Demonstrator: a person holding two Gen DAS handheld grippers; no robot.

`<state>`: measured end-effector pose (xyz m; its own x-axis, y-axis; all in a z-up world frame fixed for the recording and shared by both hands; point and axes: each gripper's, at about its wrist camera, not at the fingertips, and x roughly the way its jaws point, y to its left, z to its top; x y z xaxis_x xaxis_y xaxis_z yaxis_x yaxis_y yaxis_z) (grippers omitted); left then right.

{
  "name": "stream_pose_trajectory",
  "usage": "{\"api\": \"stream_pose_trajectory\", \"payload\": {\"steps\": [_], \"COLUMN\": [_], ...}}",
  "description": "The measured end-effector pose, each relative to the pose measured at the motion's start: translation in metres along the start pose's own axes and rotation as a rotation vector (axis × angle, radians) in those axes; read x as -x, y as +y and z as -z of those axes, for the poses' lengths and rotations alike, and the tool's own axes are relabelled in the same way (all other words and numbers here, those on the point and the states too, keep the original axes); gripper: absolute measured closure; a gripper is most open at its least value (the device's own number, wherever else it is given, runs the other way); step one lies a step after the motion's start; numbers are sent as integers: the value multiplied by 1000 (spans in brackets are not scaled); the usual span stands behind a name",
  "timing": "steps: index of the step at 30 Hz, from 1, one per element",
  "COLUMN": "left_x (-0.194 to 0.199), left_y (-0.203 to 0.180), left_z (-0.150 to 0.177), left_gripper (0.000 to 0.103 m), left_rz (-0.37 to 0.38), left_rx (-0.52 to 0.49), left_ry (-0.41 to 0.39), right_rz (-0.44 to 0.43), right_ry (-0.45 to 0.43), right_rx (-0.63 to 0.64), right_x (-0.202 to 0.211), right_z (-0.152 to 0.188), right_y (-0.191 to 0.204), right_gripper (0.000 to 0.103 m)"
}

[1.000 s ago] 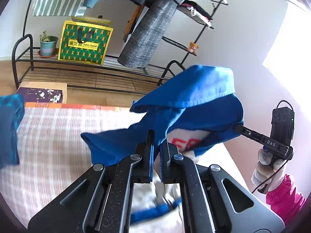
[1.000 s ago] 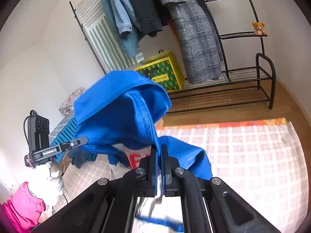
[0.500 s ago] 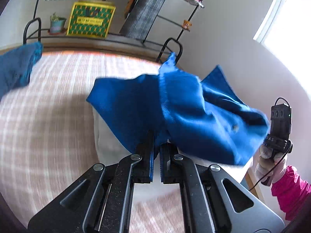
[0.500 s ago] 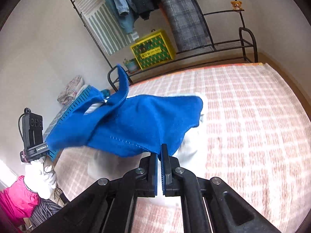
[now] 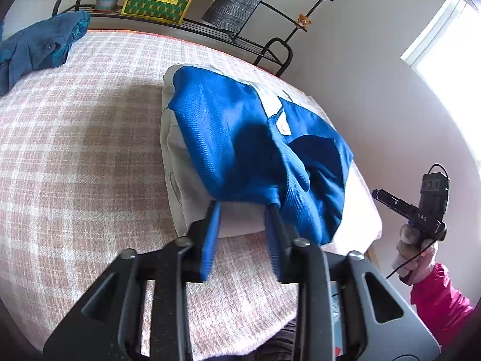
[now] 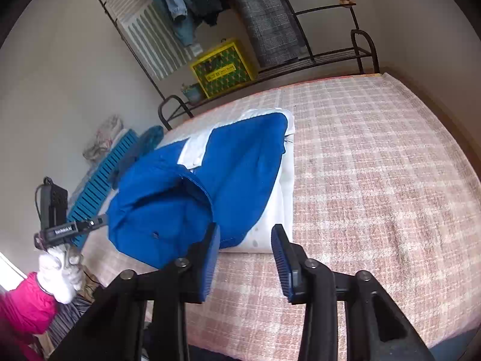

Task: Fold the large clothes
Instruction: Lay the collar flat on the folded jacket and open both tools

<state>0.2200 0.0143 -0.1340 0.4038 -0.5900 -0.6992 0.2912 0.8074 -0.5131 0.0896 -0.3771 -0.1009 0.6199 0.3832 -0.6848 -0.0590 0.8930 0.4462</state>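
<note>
The bed [image 5: 75,150], covered in a pink-and-white checked blanket, serves as the folding surface, broad and flat enough for a large garment; a black metal clothes rack [image 6: 330,57] stands beyond its far edge, with coats hung out of the way. On the blanket, towards the person's side, lies the blue-and-white jacket [image 5: 234,138], its white body flat underneath and a blue part laid over the top, which I judge to be a fold just set down (the blue layer is rumpled and bulges at the near edge, so it likely needs smoothing). A second, teal garment [image 5: 36,48] sits bunched at the far corner, apart, probably waiting its turn. The left gripper [image 5: 243,210] hangs at the jacket's near hem, its jaws opening with blue cloth at the fingertips but no longer pinched; the right gripper [image 6: 245,234] does likewise, jaws opening, the left pad just touching the blue edge.
</note>
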Motion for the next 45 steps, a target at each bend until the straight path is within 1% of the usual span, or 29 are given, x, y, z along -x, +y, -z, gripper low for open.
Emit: {"api": "stream_pose_trajectory", "payload": {"steps": [1, 2, 3, 6, 9, 11, 13, 15, 17, 18, 19, 20, 21, 22, 23, 27, 28, 29, 30, 31, 33, 34, 36, 38, 39, 40, 42, 44, 45], "left_x": [3, 4, 4, 11, 22, 21, 14, 2, -12, -20, -32, -40, -47, -51, -48, -38, -38, -40, -46, -53, -64, -66, -64, -57, -53, -49, -35, -20, -11], "left_y": [2, 7, 14, 38, 47, 56, 68, 78, 84, 87, 90, 92, 92, 89, 86, 79, 81, 84, 86, 91, 104, 105, 100, 93, 89, 86, 80, 75, 71], "left_z": [-1, -3, -6, -19, -19, -25, -33, -44, -54, -58, -61, -62, -62, -61, -61, -49, -43, -37, -33, -29, -22, -22, -24, -30, -32, -34, -36, -38, -38], "left_gripper": [68, 68, 68, 68, 67, 61, 60, 60, 60, 60, 60, 73, 90, 103, 103, 103, 103, 103, 103, 103, 103, 103, 103, 103, 103, 103, 103, 103, 103], "left_rz": [-6, -4, 13, 96, 95, 78, 117, 126, 138, 164, 187, 208, 231, 248, 260, 341, 327, 284, 231, 194, 189, 181, 162, 134, 109, 88, 40, 3, -27], "left_rx": [2, 21, 66, 225, 246, 274, 348, 393, 420, 431, 446, 464, 479, 488, 491, 553, 558, 551, 528, 516, 545, 530, 489, 437, 413, 390, 341, 299, 273], "left_ry": [-5, -2, -3, -39, -66, -63, -64, -66, -59, -47, -29, -16, 5, 22, 12, 6, 12, 22, 44, 67, 84, 87, 93, 103, 117, 128, 130, 116, 93], "right_rz": [-5, -1, 5, -35, -114, -114, -105, -110, -119, -111, -103, -105, -119, -128, -145, -266, -295, -316, -319, -291, -215, -198, -204, -176, -139, -94, -48, 30, 42], "right_ry": [-4, -2, 3, 20, 31, 40, 57, 82, 98, 104, 108, 110, 108, 105, 99, 55, 39, 28, 31, 53, 116, 135, 137, 149, 165, 190, 206, 149, 109], "right_rx": [-16, -32, -54, -152, -232, -243, -248, -262, -268, -267, -269, -275, -282, -290, -295, -335, -362, -392, -418, -428, -465, -483, -495, -441, -384, -333, -256, -168, -122], "right_x": [-1, -4, -9, -28, -45, -57, -71, -83, -92, -95, -97, -98, -97, -95, -92, -66, -60, -58, -60, -66, -84, -91, -96, -93, -90, -87, -76, -53, -40], "right_z": [-2, -4, -7, -12, -15, -17, -19, -20, -21, -21, -22, -23, -25, -26, -28, -37, -36, -31, -24, -15, 2, 10, 15, 8, 2, -3, -12, -20, -26], "right_y": [-2, -5, -9, -20, -26, -26, -26, -27, -26, -26, -25, -25, -25, -24, -22, -17, -20, -26, -32, -38, -53, -59, -63, -56, -49, -42, -34, -26, -19], "right_gripper": [58, 47, 42, 41, 41, 41, 43, 45, 59, 64, 73, 84, 89, 99, 102, 103, 103, 103, 103, 103, 103, 103, 103, 103, 103, 97, 96, 83, 81]}}
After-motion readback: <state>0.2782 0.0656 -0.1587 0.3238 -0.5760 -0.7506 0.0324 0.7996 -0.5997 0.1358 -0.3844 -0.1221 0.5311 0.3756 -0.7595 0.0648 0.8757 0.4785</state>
